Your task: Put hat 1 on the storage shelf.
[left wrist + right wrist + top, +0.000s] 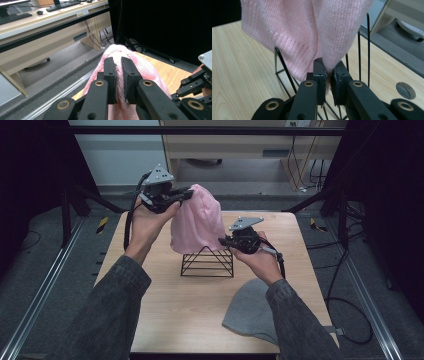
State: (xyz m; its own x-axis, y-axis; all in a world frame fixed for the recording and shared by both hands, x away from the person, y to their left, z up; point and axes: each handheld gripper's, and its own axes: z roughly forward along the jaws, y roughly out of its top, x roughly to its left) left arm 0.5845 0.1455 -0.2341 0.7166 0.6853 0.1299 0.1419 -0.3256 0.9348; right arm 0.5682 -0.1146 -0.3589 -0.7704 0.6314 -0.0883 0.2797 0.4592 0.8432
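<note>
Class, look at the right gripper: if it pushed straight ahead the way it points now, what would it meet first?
The right gripper, shut on the pink knit hat, would press further into it; the black wire rack appears to stand just behind.

The black wire rack (207, 262) stands mid-table, and the pink knit hat (196, 220) hangs over it, blocking the way across the middle. A grey hat (252, 310) lies flat at the near right corner, low enough to pass over. The wooden table (165, 310) is bare on the near left and along the far right edge, so a hand could move freely there.
</note>
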